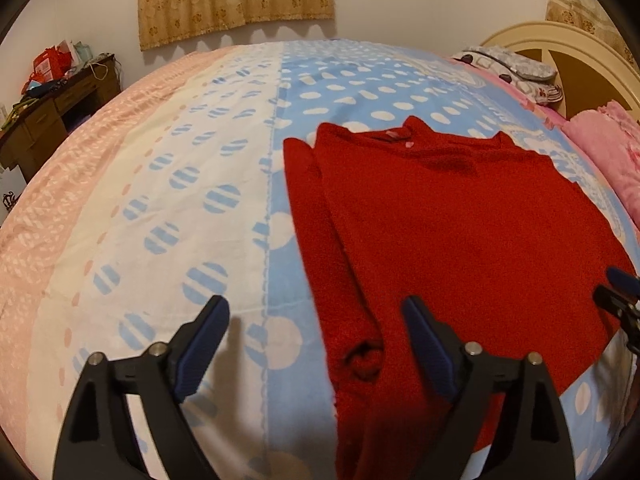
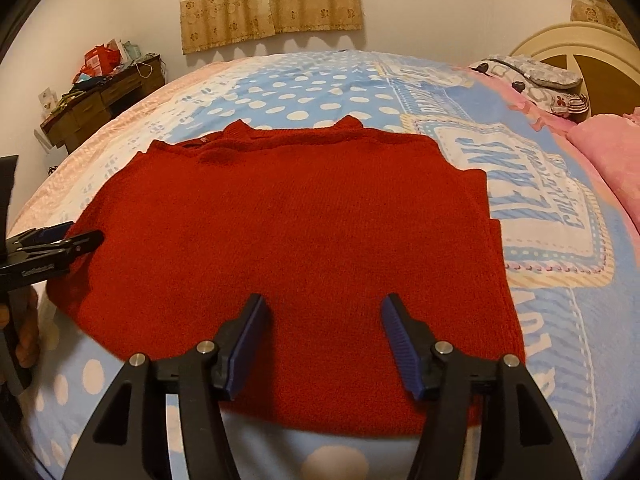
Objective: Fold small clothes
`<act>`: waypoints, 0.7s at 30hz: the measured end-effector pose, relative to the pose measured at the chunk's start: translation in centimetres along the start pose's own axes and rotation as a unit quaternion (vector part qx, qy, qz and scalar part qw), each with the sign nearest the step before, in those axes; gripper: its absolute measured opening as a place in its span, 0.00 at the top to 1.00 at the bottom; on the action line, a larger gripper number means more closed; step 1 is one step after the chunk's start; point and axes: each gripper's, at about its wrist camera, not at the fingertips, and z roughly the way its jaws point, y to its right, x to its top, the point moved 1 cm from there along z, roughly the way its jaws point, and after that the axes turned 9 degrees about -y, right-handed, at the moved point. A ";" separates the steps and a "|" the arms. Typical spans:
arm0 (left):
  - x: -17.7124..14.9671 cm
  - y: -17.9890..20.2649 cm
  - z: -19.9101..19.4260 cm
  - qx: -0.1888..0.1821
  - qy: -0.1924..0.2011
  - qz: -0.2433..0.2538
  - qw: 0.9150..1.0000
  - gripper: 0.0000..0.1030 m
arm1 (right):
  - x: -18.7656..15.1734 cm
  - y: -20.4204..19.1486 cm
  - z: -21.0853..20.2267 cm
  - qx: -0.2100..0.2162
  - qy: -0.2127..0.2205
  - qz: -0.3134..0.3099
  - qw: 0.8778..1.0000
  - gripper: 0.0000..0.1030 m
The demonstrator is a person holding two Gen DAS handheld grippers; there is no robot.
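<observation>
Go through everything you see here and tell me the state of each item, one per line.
Red sweater: flat on the bed, both sleeves folded in, not held.
Left hand-held gripper: open, over the sweater's left edge.
Right hand-held gripper: open, above the sweater's hem.
Curtain: drawn shut.

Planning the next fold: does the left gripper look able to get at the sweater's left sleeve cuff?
Probably yes: the left gripper is open over the red sweater's sleeve cuff, with nothing between them.
</observation>
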 end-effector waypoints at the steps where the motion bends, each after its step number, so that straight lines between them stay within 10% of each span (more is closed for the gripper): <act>1: 0.0 -0.2 0.0 -0.005 -0.002 -0.004 1.000 0.09 | -0.1 -0.2 -0.2 0.003 -0.001 -0.001 1.000 0.41; 21: 2.5 -1.6 -0.2 -0.030 0.019 0.006 0.999 0.10 | -1.4 -9.9 -3.4 -0.038 0.031 -0.149 0.988 0.40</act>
